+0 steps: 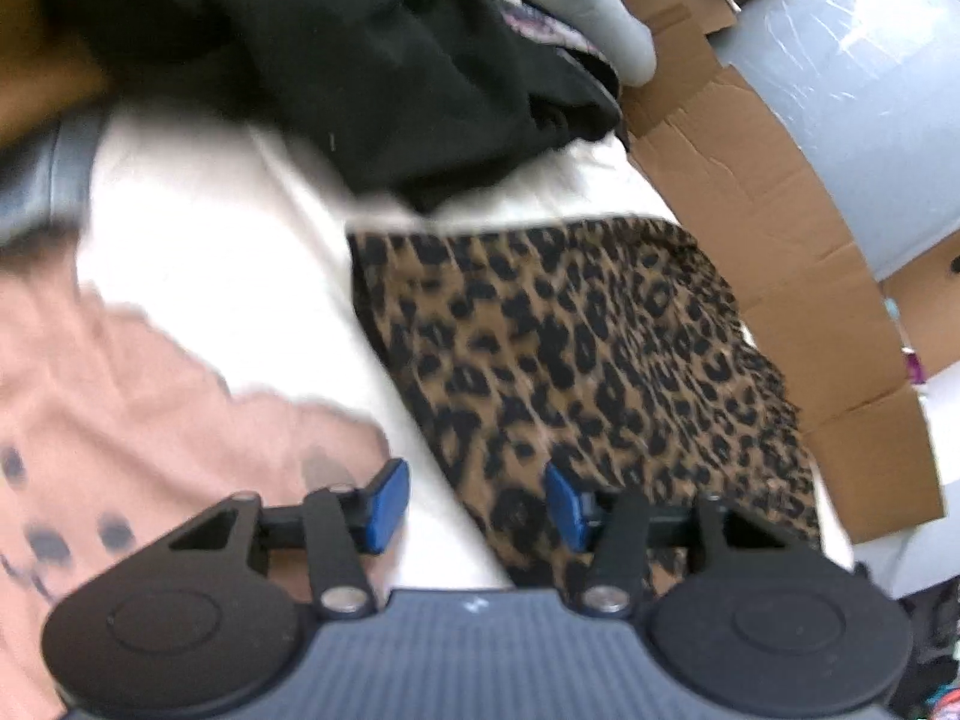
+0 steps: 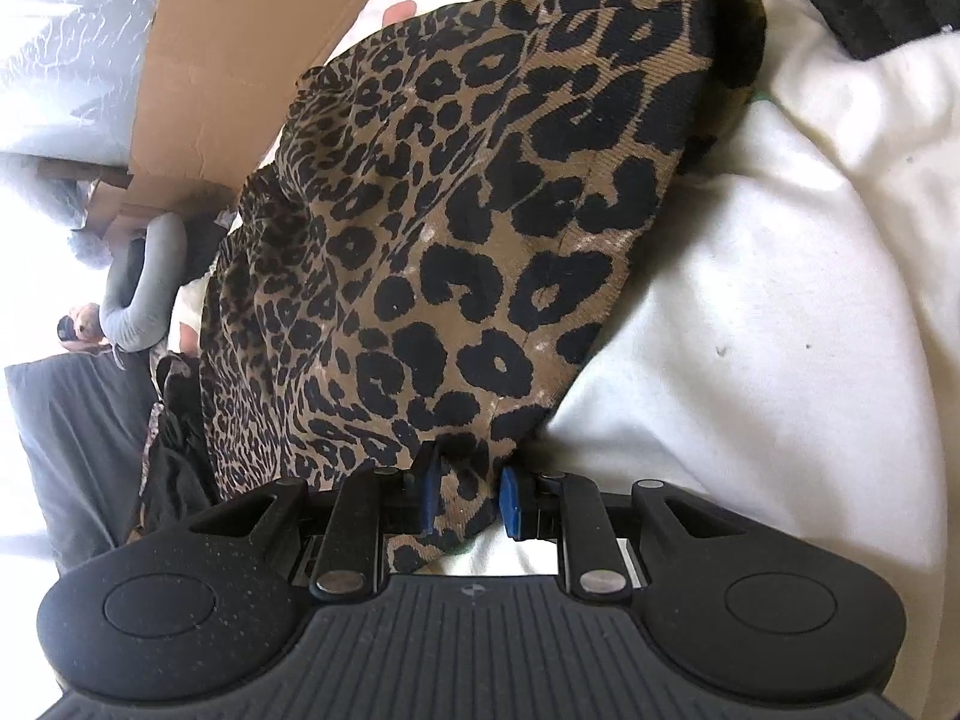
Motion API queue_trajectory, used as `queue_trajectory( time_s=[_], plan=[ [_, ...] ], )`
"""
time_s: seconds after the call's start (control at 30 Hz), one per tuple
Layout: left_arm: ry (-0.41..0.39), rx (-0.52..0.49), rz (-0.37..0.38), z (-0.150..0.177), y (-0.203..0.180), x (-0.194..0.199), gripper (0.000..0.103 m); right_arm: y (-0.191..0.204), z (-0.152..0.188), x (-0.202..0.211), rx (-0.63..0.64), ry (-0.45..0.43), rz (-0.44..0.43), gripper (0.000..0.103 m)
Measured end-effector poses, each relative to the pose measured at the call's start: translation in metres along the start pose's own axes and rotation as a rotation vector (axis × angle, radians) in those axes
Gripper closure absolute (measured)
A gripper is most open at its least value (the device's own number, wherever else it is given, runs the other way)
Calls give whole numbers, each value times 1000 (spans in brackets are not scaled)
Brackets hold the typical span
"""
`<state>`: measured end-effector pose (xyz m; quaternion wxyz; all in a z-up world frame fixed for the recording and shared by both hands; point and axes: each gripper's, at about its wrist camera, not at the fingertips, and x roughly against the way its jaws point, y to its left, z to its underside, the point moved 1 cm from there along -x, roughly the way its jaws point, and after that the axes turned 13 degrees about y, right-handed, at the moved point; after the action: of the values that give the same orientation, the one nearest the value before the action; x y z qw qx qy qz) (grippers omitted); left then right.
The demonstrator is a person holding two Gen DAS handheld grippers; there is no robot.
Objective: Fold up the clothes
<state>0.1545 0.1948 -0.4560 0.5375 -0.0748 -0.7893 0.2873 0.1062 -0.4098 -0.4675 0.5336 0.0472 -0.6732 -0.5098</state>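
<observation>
A folded leopard-print garment lies on the white bedding, right of centre in the left wrist view. My left gripper hovers over its near left edge, open, with only the sheet and the cloth's edge below the blue pads. In the right wrist view the same leopard-print garment fills the middle. Its near corner lies between the fingers of my right gripper. Those jaws stand a little apart, and the pads do not clamp the cloth.
A pink garment with dark spots lies at the left. A black garment is heaped at the back beside a grey cloth piece. Flattened cardboard borders the bedding; it shows as cardboard at upper left. White bedding spreads to the right.
</observation>
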Motion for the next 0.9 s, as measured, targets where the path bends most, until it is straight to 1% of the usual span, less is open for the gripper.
queue_trajectory(
  time_s=[0.13, 0.23, 0.4, 0.6, 0.63, 0.7, 0.8, 0.83, 0.87, 0.9],
  plan=[
    [-55, -38, -70, -23, 2, 2, 50, 2, -1, 0, 15, 11, 11, 77],
    [-74, -44, -100, -34, 5, 0, 50, 4, -1, 1, 20, 17, 18, 77],
    [-92, -79, -120, -43, 9, -4, 50, 3, -1, 1, 17, 18, 20, 78],
    [-123, -105, -113, -48, 18, -5, 50, 0, -3, -4, 9, -7, -15, 78],
    [-128, -110, -108, -49, 20, -5, 50, -1, -4, -5, 5, -9, -21, 80],
    [-132, -118, -90, -51, 22, -5, 51, -2, -6, -8, -4, -12, -25, 90],
    [-123, -149, -63, -50, 21, -7, 52, -1, -8, -10, -15, -17, -32, 96],
    [-116, -160, -51, -49, 20, -8, 56, 0, -8, -10, -15, -19, -33, 98],
    [-107, -172, -45, -48, 18, -9, 66, 0, -8, -11, -16, -21, -33, 102],
    [-98, -183, -54, -47, 17, -10, 76, 1, -8, -11, -16, -23, -34, 102]
  ],
)
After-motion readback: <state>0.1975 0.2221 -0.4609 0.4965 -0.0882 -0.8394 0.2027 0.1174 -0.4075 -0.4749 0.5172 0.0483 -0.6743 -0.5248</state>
